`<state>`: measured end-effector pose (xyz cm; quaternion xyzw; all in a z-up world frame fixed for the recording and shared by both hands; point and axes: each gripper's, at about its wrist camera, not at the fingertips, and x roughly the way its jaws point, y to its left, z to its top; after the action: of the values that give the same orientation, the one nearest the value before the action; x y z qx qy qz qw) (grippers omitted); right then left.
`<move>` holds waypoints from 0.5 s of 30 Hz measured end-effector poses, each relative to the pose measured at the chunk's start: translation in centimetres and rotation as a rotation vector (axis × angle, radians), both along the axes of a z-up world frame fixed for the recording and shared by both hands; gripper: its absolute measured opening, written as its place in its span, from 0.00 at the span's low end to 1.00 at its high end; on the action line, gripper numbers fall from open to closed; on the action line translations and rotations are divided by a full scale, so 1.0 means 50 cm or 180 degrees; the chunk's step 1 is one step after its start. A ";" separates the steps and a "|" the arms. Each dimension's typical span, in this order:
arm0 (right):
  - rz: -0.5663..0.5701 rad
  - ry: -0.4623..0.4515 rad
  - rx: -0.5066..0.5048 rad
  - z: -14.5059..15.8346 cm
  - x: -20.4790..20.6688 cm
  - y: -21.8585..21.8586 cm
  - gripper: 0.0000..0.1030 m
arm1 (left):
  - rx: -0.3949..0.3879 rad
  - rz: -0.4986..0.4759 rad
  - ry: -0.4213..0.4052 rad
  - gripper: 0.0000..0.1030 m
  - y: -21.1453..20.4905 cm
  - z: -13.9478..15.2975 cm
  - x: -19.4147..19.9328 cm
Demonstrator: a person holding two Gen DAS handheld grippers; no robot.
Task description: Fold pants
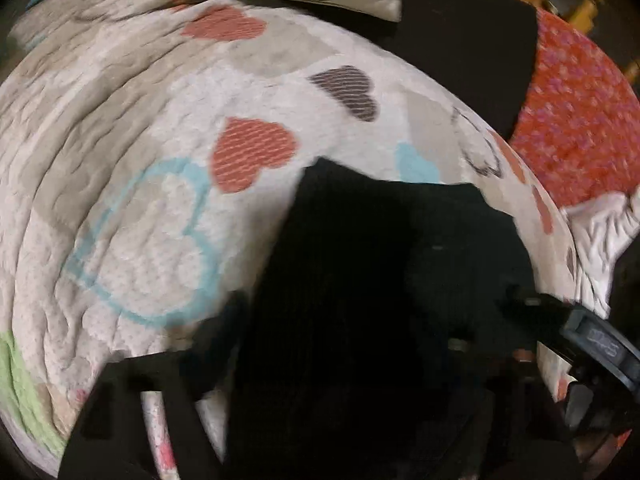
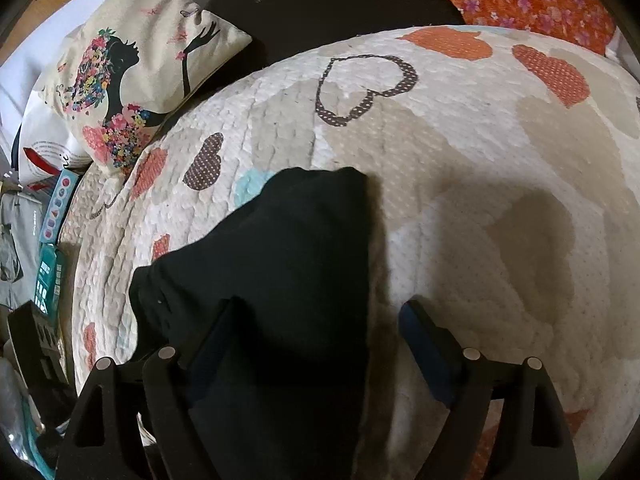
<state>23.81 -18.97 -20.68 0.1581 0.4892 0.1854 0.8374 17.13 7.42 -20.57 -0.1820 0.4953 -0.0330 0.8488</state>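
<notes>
Heart-print quilt (image 2: 460,152) covers the bed. Black pants (image 2: 288,264) lie on it, folded into a narrow stack. Printed cushion (image 2: 120,80) sits at the quilt's far left edge. Right gripper (image 2: 320,320): fingers spread wide, one over the pants, the other over bare quilt, nothing clamped. Left gripper (image 1: 360,320): dark against the pants (image 1: 380,260); finger gap cannot be told.

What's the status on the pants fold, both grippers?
Right gripper jaws open, straddling the edge of the black pants. Left gripper blurred, jaws unclear. Pants bunched on the heart quilt; pillow well clear.
</notes>
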 end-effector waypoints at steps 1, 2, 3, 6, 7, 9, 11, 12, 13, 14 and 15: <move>0.0055 0.0070 0.0068 0.001 0.001 0.005 0.46 | -0.0029 -0.0099 -0.0017 0.34 -0.006 0.006 0.000; 0.0087 0.0045 0.0077 0.007 -0.002 0.009 0.37 | -0.0090 -0.0198 0.0011 0.31 -0.013 0.013 0.001; 0.0131 0.0056 0.0109 0.010 -0.002 0.012 0.28 | -0.0080 -0.0196 0.0002 0.28 -0.015 0.020 0.001; 0.0149 -0.0019 0.0170 0.036 -0.011 0.013 0.25 | -0.0185 -0.0179 -0.0045 0.27 -0.014 0.044 0.003; 0.0154 -0.0057 0.0205 0.047 -0.014 0.011 0.25 | -0.0217 -0.0176 -0.0060 0.27 -0.014 0.049 0.004; 0.0142 -0.0146 0.0232 0.071 -0.017 0.004 0.25 | -0.0263 -0.0197 -0.0105 0.27 -0.022 0.064 0.012; 0.0124 -0.0255 0.0242 0.099 -0.017 -0.010 0.25 | -0.0270 -0.0245 -0.0157 0.27 -0.036 0.081 0.025; 0.0112 -0.0285 0.0251 0.109 -0.016 -0.018 0.25 | -0.0269 -0.0274 -0.0174 0.27 -0.045 0.088 0.032; 0.0095 -0.0306 0.0258 0.115 -0.013 -0.025 0.25 | -0.0273 -0.0303 -0.0187 0.27 -0.053 0.095 0.037; 0.0069 -0.0328 0.0264 0.122 -0.008 -0.034 0.25 | -0.0276 -0.0341 -0.0195 0.27 -0.063 0.101 0.049; 0.0043 -0.0343 0.0265 0.125 -0.004 -0.042 0.25 | -0.0272 -0.0384 -0.0201 0.27 -0.077 0.107 0.063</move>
<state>23.61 -21.09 -14.40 0.1793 0.4364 0.2194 0.8540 20.29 3.59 -15.22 -0.1868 0.4765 -0.1109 0.8519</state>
